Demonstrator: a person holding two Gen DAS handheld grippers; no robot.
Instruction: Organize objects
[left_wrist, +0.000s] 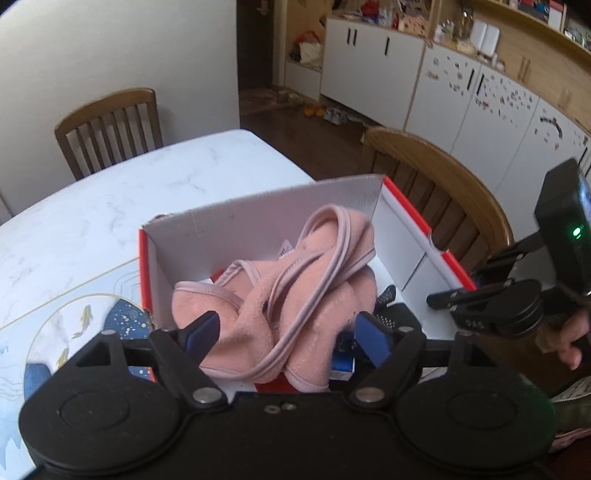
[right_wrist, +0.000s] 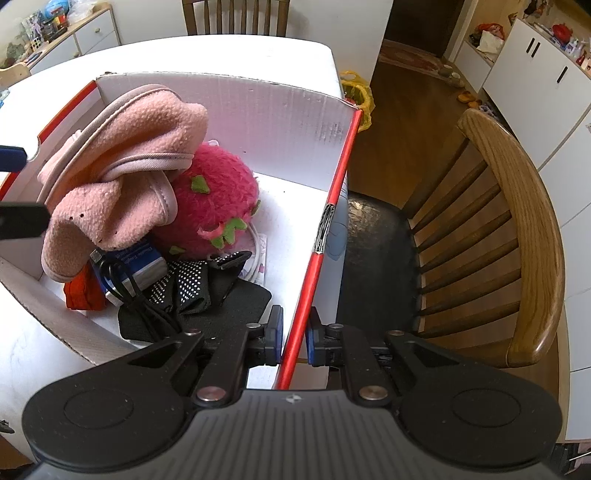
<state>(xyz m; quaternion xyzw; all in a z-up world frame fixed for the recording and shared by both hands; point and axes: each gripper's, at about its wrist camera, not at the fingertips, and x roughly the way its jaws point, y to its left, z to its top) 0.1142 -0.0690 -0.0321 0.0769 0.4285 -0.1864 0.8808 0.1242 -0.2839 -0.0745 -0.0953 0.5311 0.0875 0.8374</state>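
A red-and-white cardboard box (left_wrist: 258, 206) (right_wrist: 236, 96) stands on the white table. A pink fleece cloth (left_wrist: 280, 295) (right_wrist: 122, 166) lies heaped in it. My left gripper (left_wrist: 288, 332) is open, its blue pads on either side of the cloth's near end. In the right wrist view a pink strawberry plush (right_wrist: 218, 206), black dotted gloves (right_wrist: 192, 284), a blue item (right_wrist: 136, 262) and a red item (right_wrist: 83, 295) lie in the box. My right gripper (right_wrist: 293, 338) is shut on the box's red side wall (right_wrist: 332, 206).
A wooden chair (right_wrist: 517, 236) with a black seat stands right beside the box. Another chair (left_wrist: 110, 125) is at the table's far side. A placemat with gold fish (left_wrist: 66, 332) lies left of the box. White cabinets (left_wrist: 480, 96) line the room.
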